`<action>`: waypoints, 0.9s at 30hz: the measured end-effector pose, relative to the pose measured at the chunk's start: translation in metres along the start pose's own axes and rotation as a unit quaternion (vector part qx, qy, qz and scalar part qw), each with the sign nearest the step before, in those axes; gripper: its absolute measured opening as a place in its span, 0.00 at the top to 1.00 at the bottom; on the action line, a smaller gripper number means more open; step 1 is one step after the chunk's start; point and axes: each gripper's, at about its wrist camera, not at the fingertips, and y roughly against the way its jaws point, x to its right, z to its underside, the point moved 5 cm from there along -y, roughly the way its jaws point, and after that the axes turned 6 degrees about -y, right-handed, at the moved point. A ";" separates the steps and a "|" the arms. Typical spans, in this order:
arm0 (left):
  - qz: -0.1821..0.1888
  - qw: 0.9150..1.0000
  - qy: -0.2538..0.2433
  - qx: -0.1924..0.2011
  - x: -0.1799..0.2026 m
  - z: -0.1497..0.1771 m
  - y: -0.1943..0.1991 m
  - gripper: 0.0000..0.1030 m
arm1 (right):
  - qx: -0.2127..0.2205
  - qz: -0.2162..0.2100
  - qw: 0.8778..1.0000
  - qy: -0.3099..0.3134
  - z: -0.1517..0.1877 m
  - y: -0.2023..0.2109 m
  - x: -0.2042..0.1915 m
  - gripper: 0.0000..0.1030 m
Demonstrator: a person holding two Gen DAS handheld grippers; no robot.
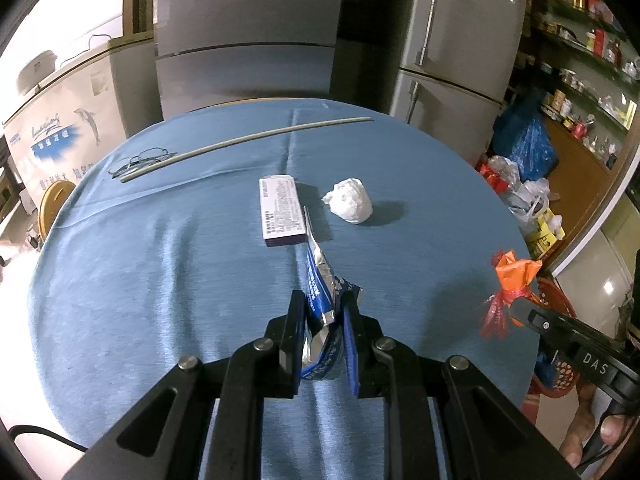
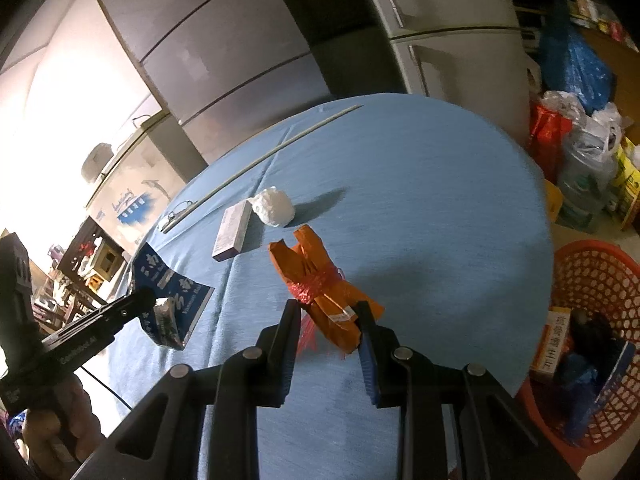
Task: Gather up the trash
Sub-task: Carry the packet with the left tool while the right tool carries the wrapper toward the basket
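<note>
The left gripper [image 1: 323, 312] is clamped on a crumpled blue foil packet [image 1: 320, 280], light and crushable, held above the desk [image 1: 160, 280]; the right gripper [image 2: 329, 312] is clamped on an orange wrapper bundle [image 2: 320, 280], soft and tied at its waist. Two pieces are still lying on the desk at 12 o'clock of the left gripper: one stiff purple-and-white box [image 1: 280, 210], best pinched across its narrow sides, and one squashy white tissue ball [image 1: 349, 200]. One red basket [image 2: 592, 280] sits at 3 o'clock of the right gripper.

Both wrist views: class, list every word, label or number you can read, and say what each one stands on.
"DAS": on the body of the right gripper, left wrist view.
Partly legible, ending "Robot.AI": on the left gripper, right wrist view.
Blue foil packet: white characters, too distorted to read.
Purple-edged box: print too small.
Chest freezer: script logo, blurred.
Carton in the red basket: large characters, unclear.
</note>
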 end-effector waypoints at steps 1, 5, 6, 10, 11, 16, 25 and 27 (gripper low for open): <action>0.000 1.000 -0.002 0.000 0.003 -0.001 0.000 0.83 | 0.001 0.001 1.000 -0.002 0.000 0.002 0.003 0.71; 0.005 1.000 -0.012 -0.001 0.014 -0.003 -0.001 0.83 | 0.007 0.004 1.000 -0.011 -0.001 0.009 0.013 0.71; 0.007 1.000 -0.014 -0.001 0.017 -0.003 -0.002 0.83 | 0.009 0.005 1.000 -0.013 -0.002 0.011 0.014 0.71; 0.013 1.000 -0.024 0.000 0.031 -0.005 -0.003 0.83 | 0.022 0.010 1.000 -0.021 -0.004 0.023 0.023 0.71; 0.015 1.000 -0.028 0.000 0.035 -0.006 -0.003 0.83 | 0.025 0.012 0.999 -0.024 -0.005 0.026 0.027 0.71; 0.025 0.999 -0.042 -0.001 0.054 -0.008 -0.005 0.83 | 0.037 0.022 0.998 -0.038 -0.007 0.040 0.045 0.71; 0.047 0.996 -0.073 0.001 0.093 -0.015 -0.007 0.83 | 0.059 0.050 0.995 -0.066 -0.006 0.070 0.084 0.71; 0.054 0.995 -0.081 0.001 0.104 -0.015 -0.008 0.83 | 0.064 0.056 0.994 -0.073 -0.006 0.077 0.094 0.71</action>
